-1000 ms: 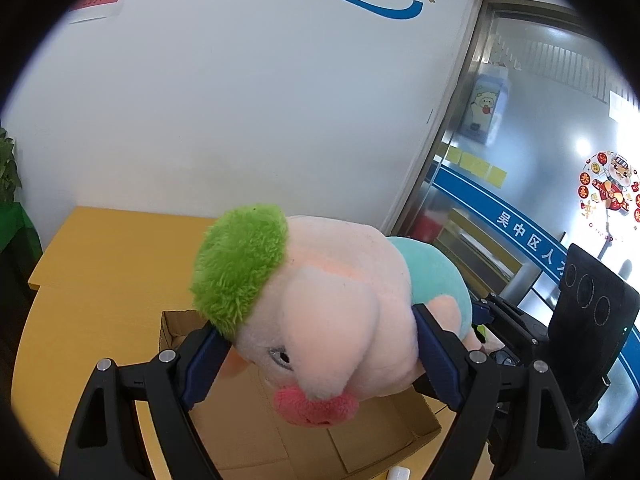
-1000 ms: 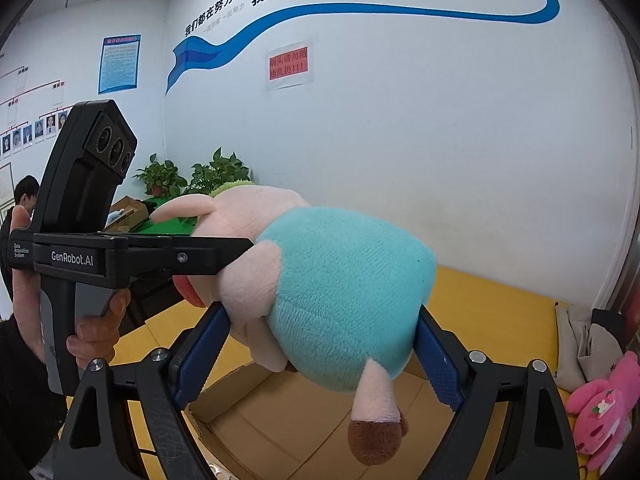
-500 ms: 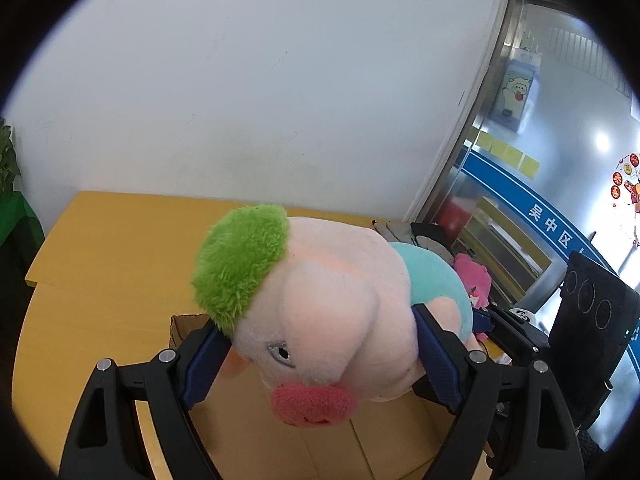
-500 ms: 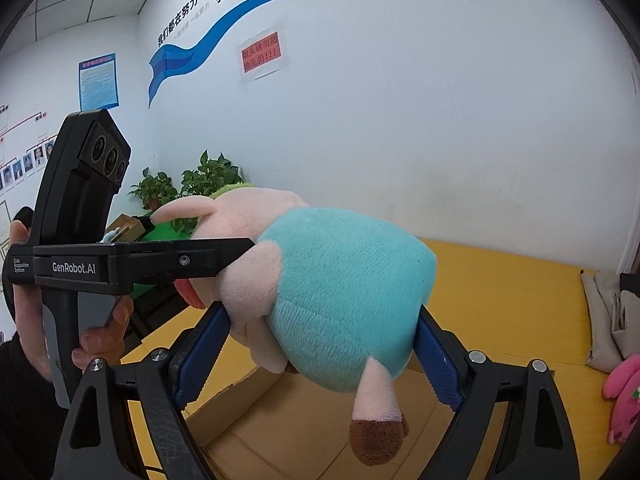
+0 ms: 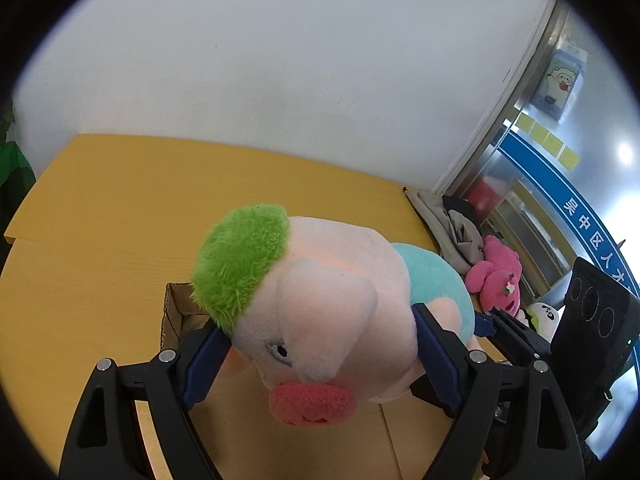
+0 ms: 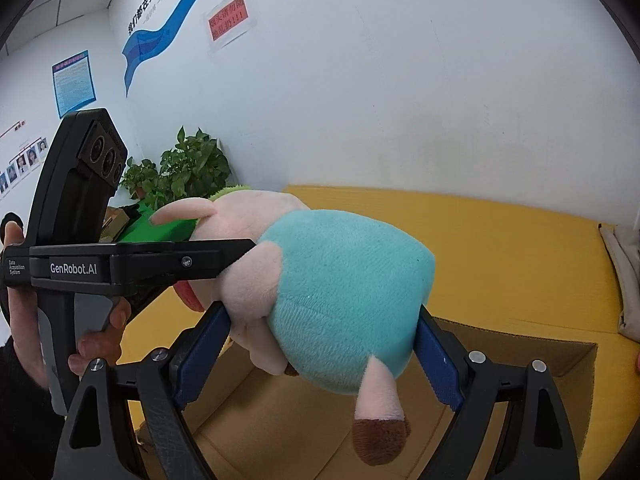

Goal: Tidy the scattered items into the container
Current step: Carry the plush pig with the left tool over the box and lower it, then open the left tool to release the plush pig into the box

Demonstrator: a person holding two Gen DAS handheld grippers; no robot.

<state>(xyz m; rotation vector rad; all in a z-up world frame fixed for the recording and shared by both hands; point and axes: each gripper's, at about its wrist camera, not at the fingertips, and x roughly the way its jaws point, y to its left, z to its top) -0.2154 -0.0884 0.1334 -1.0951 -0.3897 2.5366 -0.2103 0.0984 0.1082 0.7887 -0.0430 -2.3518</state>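
- My left gripper [image 5: 320, 344] is clamped on the head of the plush pig [image 5: 320, 312]: its blue pads [image 5: 204, 354] press in on both sides, just below the green tuft, with the red snout hanging toward the camera.
- My right gripper [image 6: 320, 352] is clenched on the same toy [image 6: 340, 300] at its teal body, so I carry the pig between both hands; one brown-tipped foot dangles below the jaws.
- The pig hangs in the air above the open cardboard box [image 5: 170, 312], touching neither the box nor the yellow table [image 5: 120, 208] as far as I can see. The box floor [image 6: 280, 420] shows directly beneath it in the right wrist view.
- What I can see of the box interior is bare cardboard, so I judge this toy to be the first or an early item; much of the inside is hidden behind the pig.
- This item is lifted and brought over the container but not yet released. What remains for it is to lower it in and let go with both grippers.
- Further right, more is left: a pink plush [image 5: 498, 276] lies on the table near the wall, with a grey fabric item [image 5: 448, 224] just behind it and a small white-and-black toy [image 5: 544, 314] beside it.
- I judge the task to be well short of half done.
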